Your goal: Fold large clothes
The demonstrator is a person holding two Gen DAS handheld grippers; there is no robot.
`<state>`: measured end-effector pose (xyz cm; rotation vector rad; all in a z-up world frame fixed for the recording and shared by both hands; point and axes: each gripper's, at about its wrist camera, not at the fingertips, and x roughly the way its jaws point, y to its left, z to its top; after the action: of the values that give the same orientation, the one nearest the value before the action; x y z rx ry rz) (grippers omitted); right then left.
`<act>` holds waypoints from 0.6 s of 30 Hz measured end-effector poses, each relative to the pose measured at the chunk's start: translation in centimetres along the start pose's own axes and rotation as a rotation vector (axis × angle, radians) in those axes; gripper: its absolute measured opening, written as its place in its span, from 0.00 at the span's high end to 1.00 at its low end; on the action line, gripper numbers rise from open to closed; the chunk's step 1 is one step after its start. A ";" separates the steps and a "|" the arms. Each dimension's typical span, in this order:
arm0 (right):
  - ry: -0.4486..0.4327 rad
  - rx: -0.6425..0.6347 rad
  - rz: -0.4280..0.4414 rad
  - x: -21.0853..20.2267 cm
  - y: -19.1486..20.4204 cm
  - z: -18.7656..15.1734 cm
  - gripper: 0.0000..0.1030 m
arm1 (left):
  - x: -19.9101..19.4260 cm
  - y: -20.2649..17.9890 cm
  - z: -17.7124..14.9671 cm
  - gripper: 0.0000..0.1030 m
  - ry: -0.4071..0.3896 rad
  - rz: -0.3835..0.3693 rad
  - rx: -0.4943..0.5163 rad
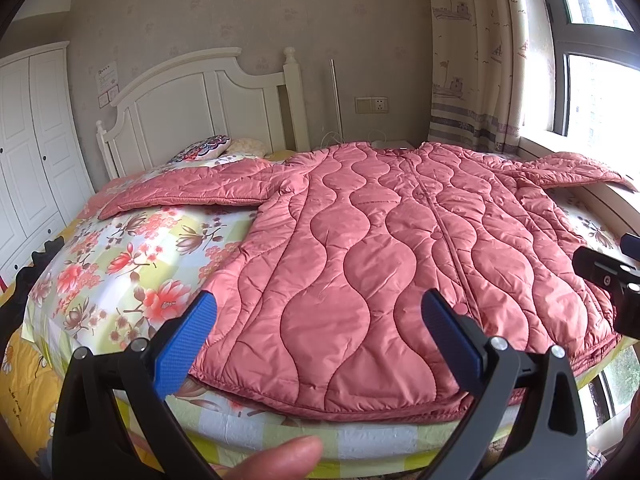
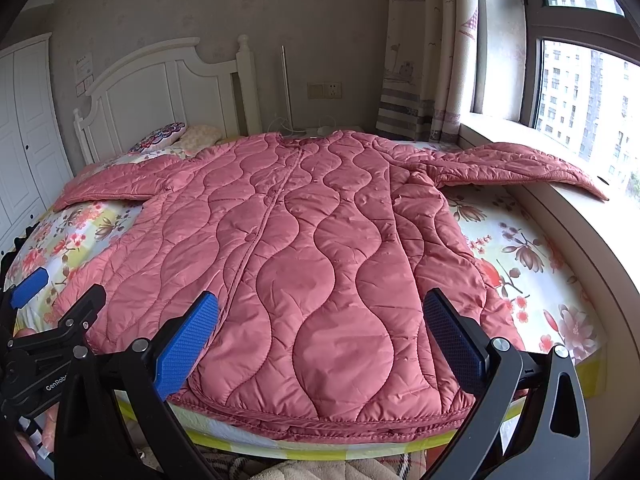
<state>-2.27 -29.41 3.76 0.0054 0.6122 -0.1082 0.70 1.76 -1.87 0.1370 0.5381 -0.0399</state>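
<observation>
A large pink quilted coat (image 1: 360, 248) lies spread flat, front up, on the floral bed sheet (image 1: 132, 256), both sleeves stretched out sideways. It also shows in the right wrist view (image 2: 304, 248). Its right sleeve (image 2: 516, 160) reaches onto the window sill. My left gripper (image 1: 318, 320) is open and empty, just above the coat's hem near its left half. My right gripper (image 2: 320, 320) is open and empty above the hem near the coat's right half. The left gripper's body (image 2: 52, 344) shows at the right wrist view's left edge.
A white headboard (image 1: 200, 108) and pillows (image 1: 204, 148) stand at the far end. A white wardrobe (image 1: 28, 152) is at the left. The window sill (image 2: 560, 208), curtain (image 2: 424, 60) and window run along the right. A thumb (image 1: 280, 460) shows at the bottom.
</observation>
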 end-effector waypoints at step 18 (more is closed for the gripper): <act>0.070 0.112 0.021 3.6 -4.4 1.3 0.05 | 7.9 0.8 4.1 0.02 0.183 -0.107 0.020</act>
<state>1.02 -34.17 2.88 0.1243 0.6749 -0.1223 9.58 2.02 -2.35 0.1321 0.7280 -0.1384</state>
